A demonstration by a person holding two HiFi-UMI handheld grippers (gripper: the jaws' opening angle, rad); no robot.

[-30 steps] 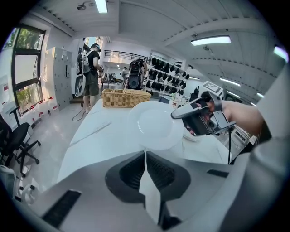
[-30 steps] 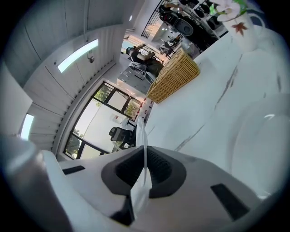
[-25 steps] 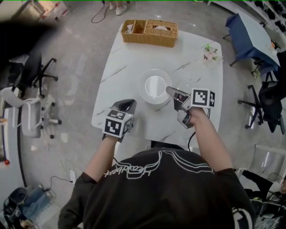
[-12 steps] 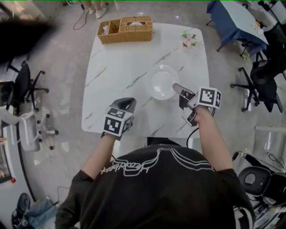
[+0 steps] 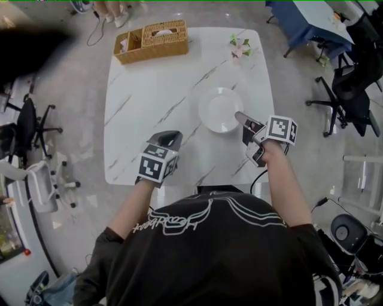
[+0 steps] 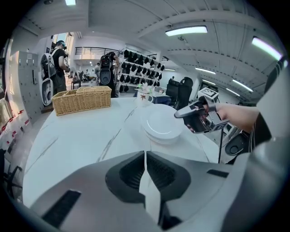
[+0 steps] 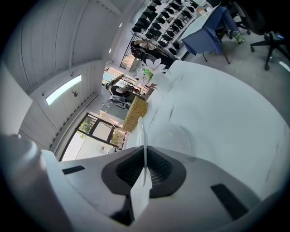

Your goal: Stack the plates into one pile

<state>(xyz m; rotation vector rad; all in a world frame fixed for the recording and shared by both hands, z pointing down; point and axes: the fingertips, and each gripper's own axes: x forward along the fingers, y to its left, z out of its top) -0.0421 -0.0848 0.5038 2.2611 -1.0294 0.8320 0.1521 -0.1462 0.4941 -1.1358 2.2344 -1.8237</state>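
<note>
A pile of white plates (image 5: 221, 110) sits right of centre on the white marble table (image 5: 149, 101); the same pile (image 6: 161, 123) shows in the left gripper view. My right gripper (image 5: 239, 115) is shut with nothing in it, its tip at the pile's near right rim. In the right gripper view the shut jaws (image 7: 145, 154) point past the plates (image 7: 176, 136) across the table. My left gripper (image 5: 170, 136) hovers near the table's front edge, left of the pile and apart from it. It is shut (image 6: 145, 156) and holds nothing.
A wicker basket (image 5: 152, 40) stands at the table's far left edge and a small flower vase (image 5: 239, 45) at the far right. Office chairs (image 5: 350, 98) and a blue-covered table (image 5: 311, 18) stand on the floor around the table.
The head view has swung, so the table sits further left in it. My left gripper is a little farther from the pile. The right gripper stays at the pile's rim. Both stay shut.
</note>
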